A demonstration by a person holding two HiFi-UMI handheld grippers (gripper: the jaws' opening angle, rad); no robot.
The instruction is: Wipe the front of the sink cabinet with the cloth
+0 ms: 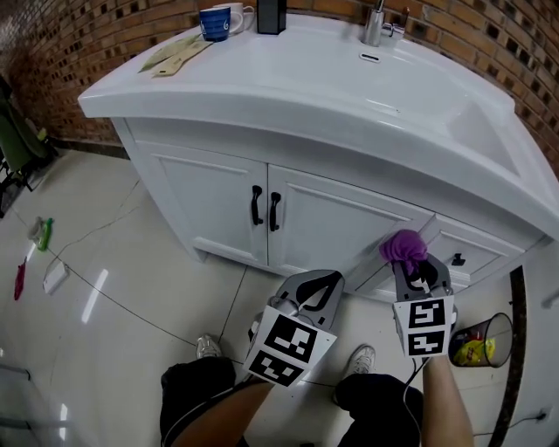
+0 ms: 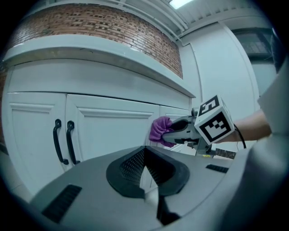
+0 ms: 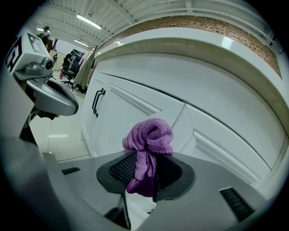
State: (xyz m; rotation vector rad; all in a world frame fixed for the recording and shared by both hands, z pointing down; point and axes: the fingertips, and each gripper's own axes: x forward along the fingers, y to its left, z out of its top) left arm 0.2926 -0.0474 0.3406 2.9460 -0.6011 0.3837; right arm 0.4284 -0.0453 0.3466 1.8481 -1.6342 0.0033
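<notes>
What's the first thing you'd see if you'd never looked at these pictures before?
The bright purple cloth, bunched up in the shut jaws of the right gripper, close to the front of the big white sink cabinet, right of its two black door handles. Next, the blue mug at the far left end of the countertop.
</notes>
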